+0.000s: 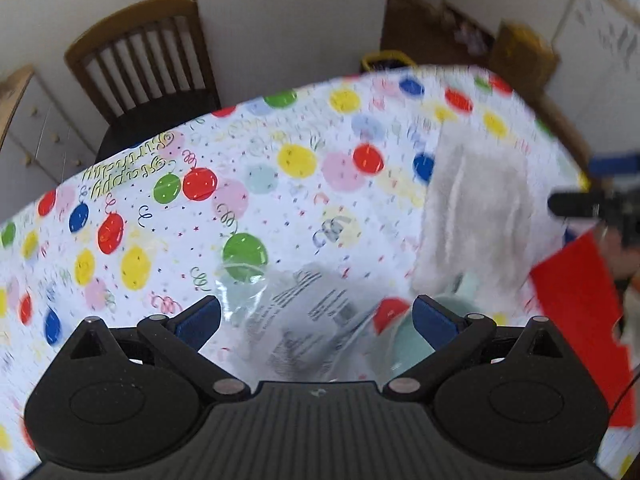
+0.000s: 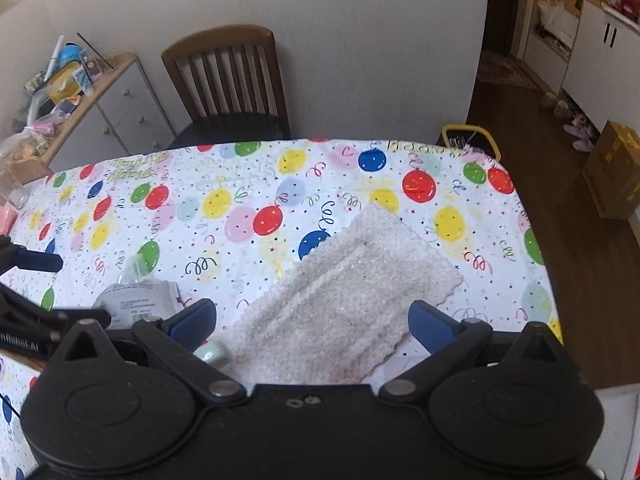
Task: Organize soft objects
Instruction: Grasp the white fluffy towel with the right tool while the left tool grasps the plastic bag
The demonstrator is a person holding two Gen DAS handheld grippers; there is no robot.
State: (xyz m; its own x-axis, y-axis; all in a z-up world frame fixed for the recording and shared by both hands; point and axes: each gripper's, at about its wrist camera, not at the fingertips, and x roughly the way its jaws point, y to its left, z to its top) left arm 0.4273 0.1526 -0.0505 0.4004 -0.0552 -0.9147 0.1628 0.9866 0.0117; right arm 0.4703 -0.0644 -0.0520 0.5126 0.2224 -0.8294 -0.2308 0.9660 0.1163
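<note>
Both of your grippers hang wide open over the balloon-print tablecloth (image 2: 248, 184), holding nothing: your left gripper (image 1: 316, 320) hovers above a clear plastic bag (image 1: 304, 312) with printed text, a pale green soft item (image 1: 412, 340) just beside it. Your right gripper (image 2: 312, 322) sits over the near end of the white fluffy towel (image 2: 344, 292), which lies flat on the cloth, with the wooden chair (image 2: 228, 80) beyond the far table edge
</note>
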